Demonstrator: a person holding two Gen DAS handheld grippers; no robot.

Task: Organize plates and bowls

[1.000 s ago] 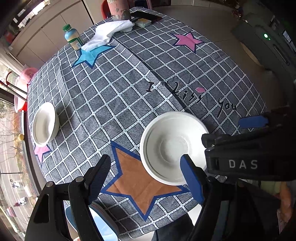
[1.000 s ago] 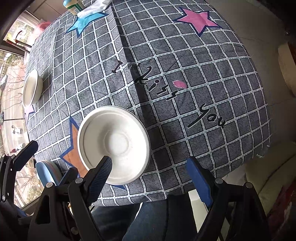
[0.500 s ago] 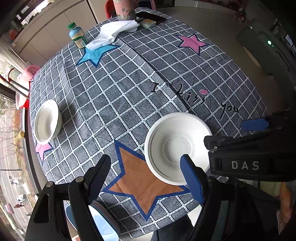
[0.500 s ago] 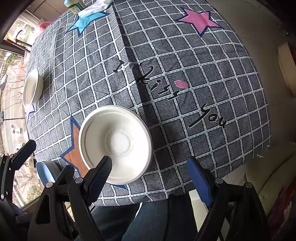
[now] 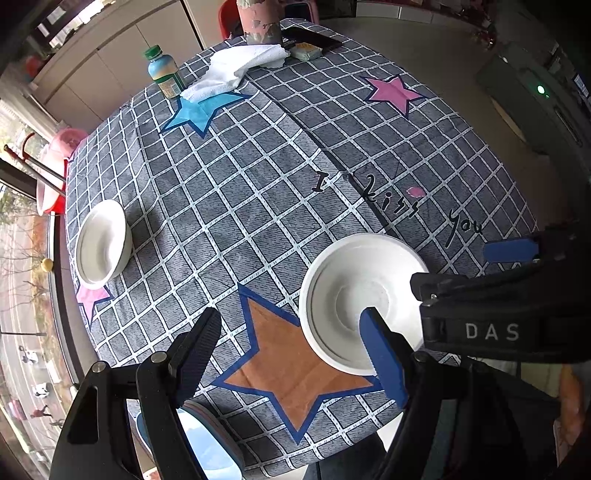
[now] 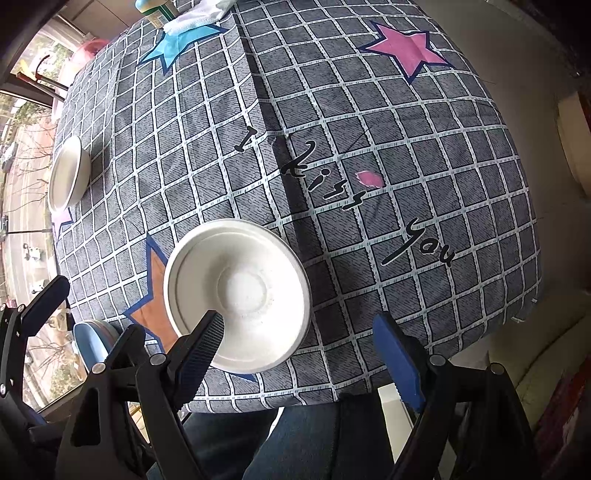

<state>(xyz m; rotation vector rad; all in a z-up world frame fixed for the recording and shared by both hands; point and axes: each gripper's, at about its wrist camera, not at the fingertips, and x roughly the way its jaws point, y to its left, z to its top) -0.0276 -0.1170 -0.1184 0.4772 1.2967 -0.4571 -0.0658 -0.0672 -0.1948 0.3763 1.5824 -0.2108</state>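
Note:
A white plate point(image 5: 354, 295) lies near the table's front edge, beside an orange star; it also shows in the right wrist view point(image 6: 236, 291). A white bowl point(image 5: 101, 247) sits at the table's left edge, also in the right wrist view point(image 6: 68, 175). My left gripper point(image 5: 291, 350) is open and empty above the front edge, its right finger over the plate's near rim. My right gripper point(image 6: 306, 354) is open and empty, its left finger over the plate's near rim.
The checked tablecloth point(image 5: 258, 177) covers a round table. At the far side stand a green-capped bottle point(image 5: 164, 74), a white towel point(image 5: 236, 70) and a tall cup point(image 5: 258, 20). A blue stool point(image 5: 210, 443) sits below the front edge.
Both grippers have drawn back slightly and tilted, so more of the far table shows. The plate and bowl have not moved.

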